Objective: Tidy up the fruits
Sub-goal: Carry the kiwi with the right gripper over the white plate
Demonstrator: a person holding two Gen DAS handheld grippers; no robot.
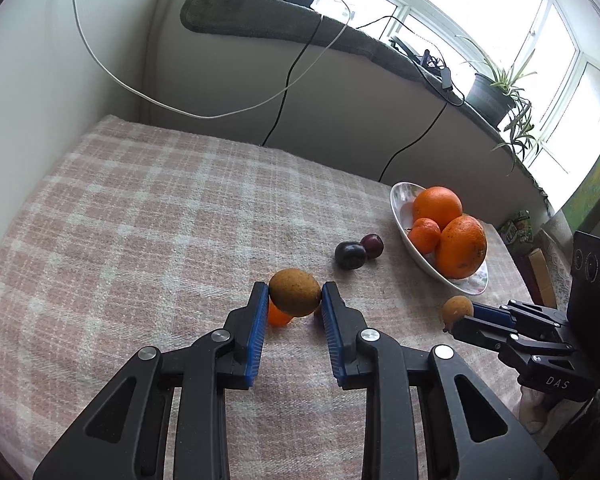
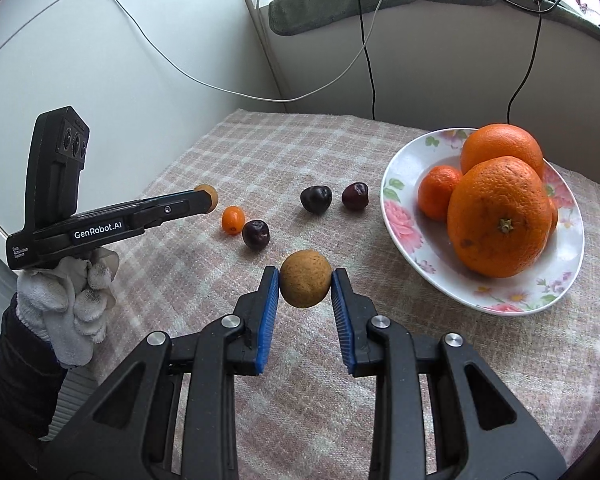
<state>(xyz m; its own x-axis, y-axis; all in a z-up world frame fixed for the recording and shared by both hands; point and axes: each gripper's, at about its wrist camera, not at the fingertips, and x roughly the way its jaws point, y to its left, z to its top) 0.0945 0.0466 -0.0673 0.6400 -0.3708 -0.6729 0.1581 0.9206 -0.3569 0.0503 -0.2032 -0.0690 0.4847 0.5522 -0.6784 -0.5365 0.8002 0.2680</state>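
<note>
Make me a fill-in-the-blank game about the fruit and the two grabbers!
1. Each gripper, the left gripper and the right gripper, holds one small ____ fruit.
2. The oranges sit on a flowered ____.
3. On the checked cloth lie ____ dark cherries.
4. Beside the nearest cherry lies a tiny ____ kumquat.

Missing words: brown; plate; three; orange
</note>
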